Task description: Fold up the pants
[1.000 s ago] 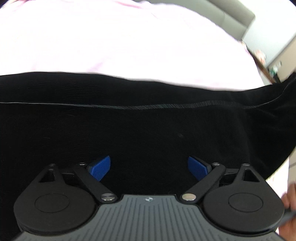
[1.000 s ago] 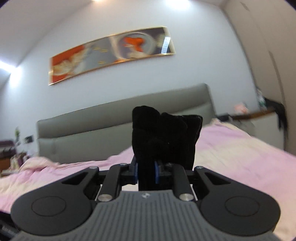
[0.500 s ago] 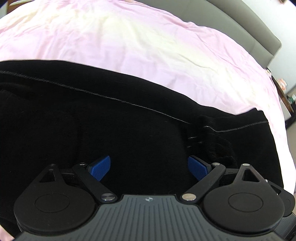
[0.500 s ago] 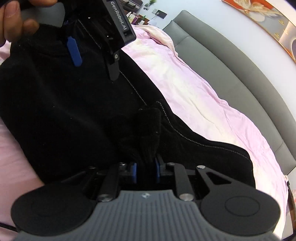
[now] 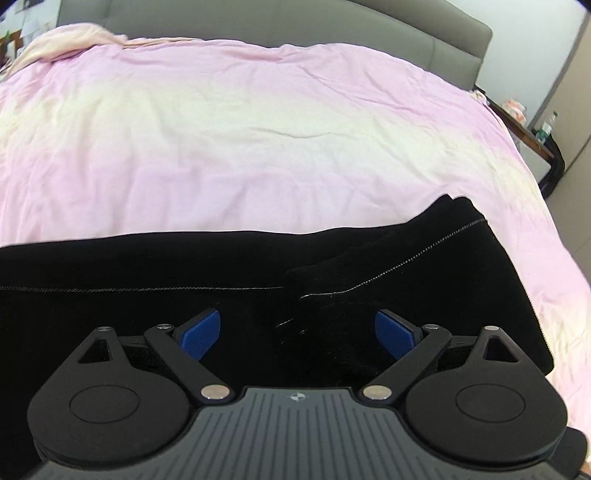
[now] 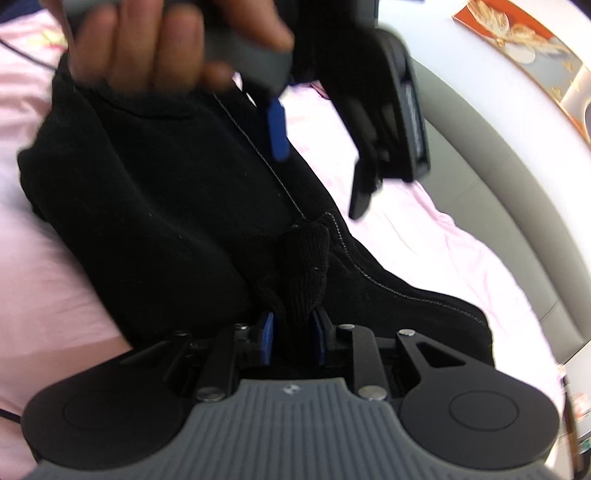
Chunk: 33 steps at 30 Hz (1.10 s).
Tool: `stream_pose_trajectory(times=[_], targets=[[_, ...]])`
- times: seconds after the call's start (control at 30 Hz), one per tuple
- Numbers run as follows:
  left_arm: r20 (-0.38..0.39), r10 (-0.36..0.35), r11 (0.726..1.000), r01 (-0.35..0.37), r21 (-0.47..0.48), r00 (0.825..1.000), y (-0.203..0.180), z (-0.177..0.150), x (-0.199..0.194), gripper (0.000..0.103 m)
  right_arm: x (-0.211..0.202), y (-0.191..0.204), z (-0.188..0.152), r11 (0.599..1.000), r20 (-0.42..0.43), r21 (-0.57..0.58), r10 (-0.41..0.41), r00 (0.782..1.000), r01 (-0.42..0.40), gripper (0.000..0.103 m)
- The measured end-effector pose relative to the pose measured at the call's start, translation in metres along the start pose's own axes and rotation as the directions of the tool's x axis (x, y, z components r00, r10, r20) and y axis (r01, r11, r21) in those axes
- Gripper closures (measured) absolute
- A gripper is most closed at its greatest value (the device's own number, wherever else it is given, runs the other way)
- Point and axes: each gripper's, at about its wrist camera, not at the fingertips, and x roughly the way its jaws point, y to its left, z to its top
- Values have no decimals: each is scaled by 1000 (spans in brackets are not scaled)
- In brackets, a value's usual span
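Observation:
Black pants (image 5: 147, 266) lie folded on the pink bed sheet (image 5: 258, 129), with a pale stitched seam running across them. My left gripper (image 5: 297, 334) is open just above the pants, its blue pads (image 5: 201, 334) wide apart and empty. My right gripper (image 6: 291, 341) is shut on a bunched fold of the pants (image 6: 306, 266), with cloth between its blue pads. In the right wrist view the left gripper (image 6: 369, 110) hovers above the pants (image 6: 166, 203), held by a hand (image 6: 147, 48).
A grey padded headboard (image 5: 332, 26) runs along the far side of the bed. A crumpled pink blanket (image 5: 66, 37) lies at the far left corner. A bedside cabinet (image 5: 532, 144) with small items stands at the right. A framed picture (image 6: 524, 48) hangs on the wall.
My right gripper has come down from mid-air onto the bed with the pants still in it. My left gripper has drawn back and tilted up, so more of the sheet shows.

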Motion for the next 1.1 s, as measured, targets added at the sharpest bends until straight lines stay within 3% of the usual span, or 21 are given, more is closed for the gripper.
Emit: stream_pose_trajectory(times=[0.07,0.13,0.2,0.27,0.37,0.4,0.47,0.5,0.53,0.6,0.67,0.77,0.87,1.0,1.1], targets=[[-17,18,997,-16,78,1000,-13,-8,11,0,-7,-5,-1,999,26,34,42,999,-42,82],[-105,116,978,-95,184,988,-26,-23,35,0,-19,-15,-3,987,71,127,86,994,-95,83],[-91,94,986,-80,146,991,-17,-34,36,0,-30,-32,-8,957,120,258,104,987,-132,84],[-99,86,990,-74,122,991,-13,-37,33,0,-40,-45,-13,929,122,365,21,992,-65,60],[-87,104,984,-89,155,991,-16,-38,25,0,-51,-74,-25,837,112,546,-96,989,20,58],[-85,105,984,-91,156,991,-17,-39,24,0,-53,-85,-30,790,90,610,-150,985,65,60],[-86,101,985,-88,145,991,-17,-41,23,0,-55,-104,-42,689,44,715,-210,977,116,76],[-86,100,986,-87,141,991,-16,-41,22,0,-54,-111,-49,646,12,752,-215,977,133,78],[-85,100,986,-87,139,991,-17,-42,22,0,-48,-112,-52,624,-38,766,-196,980,154,84],[-87,105,985,-91,143,991,-19,-41,25,0,-26,-110,-63,621,-159,763,-88,983,179,86],[-81,116,982,-103,157,990,-22,-43,28,0,-14,-107,-67,637,-196,747,-63,979,190,86],[-58,130,979,-119,163,990,-26,-48,27,0,-4,-110,-77,622,-192,760,-61,979,188,86],[-33,106,986,-101,130,994,-26,-46,15,0,-4,-112,-79,637,-172,749,-80,982,183,86],[92,113,994,-112,-12,989,-4,-57,-40,0,-14,-109,-76,670,-133,719,-130,983,186,81],[121,105,989,-91,-116,987,28,-73,-76,0,-24,-108,-68,686,-96,706,-156,983,177,72]])
